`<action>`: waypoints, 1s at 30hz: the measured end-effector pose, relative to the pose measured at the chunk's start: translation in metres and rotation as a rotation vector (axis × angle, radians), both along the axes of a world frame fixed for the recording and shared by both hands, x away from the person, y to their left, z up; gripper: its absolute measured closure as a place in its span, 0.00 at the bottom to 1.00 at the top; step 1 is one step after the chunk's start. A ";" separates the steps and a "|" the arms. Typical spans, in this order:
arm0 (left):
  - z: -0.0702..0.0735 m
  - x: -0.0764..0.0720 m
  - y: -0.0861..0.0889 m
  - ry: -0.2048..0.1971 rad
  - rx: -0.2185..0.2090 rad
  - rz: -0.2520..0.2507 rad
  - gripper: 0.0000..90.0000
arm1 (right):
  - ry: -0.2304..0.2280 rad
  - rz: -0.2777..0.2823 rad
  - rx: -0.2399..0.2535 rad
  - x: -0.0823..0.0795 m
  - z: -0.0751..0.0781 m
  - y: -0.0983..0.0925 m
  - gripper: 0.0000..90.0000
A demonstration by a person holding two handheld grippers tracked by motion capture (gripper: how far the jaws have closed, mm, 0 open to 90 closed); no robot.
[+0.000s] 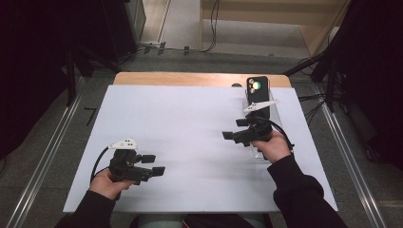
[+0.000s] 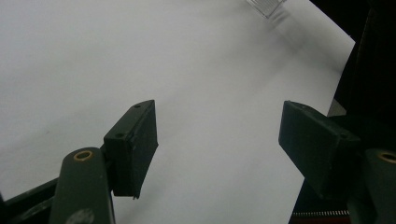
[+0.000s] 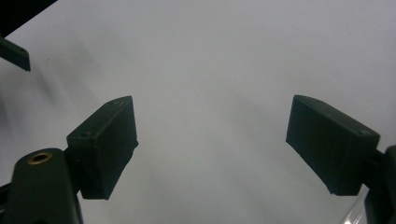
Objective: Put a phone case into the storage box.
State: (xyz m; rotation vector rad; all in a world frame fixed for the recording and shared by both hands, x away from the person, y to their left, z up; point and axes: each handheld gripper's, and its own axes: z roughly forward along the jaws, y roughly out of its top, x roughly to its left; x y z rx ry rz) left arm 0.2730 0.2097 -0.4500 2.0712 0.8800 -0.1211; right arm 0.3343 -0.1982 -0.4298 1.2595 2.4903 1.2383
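Observation:
My left gripper (image 1: 154,164) sits at the near left of the white table sheet (image 1: 190,123), held in a hand and pointing right. Its jaws stand open with nothing between them, and in the left gripper view (image 2: 219,135) bare white sheet lies in the gap. My right gripper (image 1: 234,128) is at the right of the sheet and points left, also open and holding nothing (image 3: 212,140). Behind it a black phone (image 1: 257,92) stands upright at the far right, its camera side facing me with a bright spot on it.
A clear plastic piece (image 1: 258,151) lies under the right hand; its corner also appears in the left gripper view (image 2: 267,5). A wooden table edge (image 1: 190,78) runs along the back. Dark stands and cables flank the table on the floor.

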 end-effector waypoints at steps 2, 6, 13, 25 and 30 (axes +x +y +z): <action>0.000 0.000 0.000 0.000 0.000 0.002 0.32 | -0.004 0.011 -0.003 -0.004 0.000 0.001 0.16; 0.000 -0.001 0.000 -0.004 -0.004 0.000 0.32 | -0.013 0.029 0.020 -0.011 -0.001 0.000 0.16; 0.000 -0.001 0.000 -0.004 0.000 -0.003 0.32 | -0.003 0.066 0.002 -0.028 -0.004 -0.002 0.16; 0.000 -0.002 -0.002 -0.004 0.007 -0.017 0.32 | -0.012 0.089 0.002 -0.053 -0.016 -0.011 0.16; 0.000 -0.002 -0.003 -0.007 0.003 -0.026 0.32 | 0.004 0.095 0.010 -0.060 -0.022 -0.015 0.16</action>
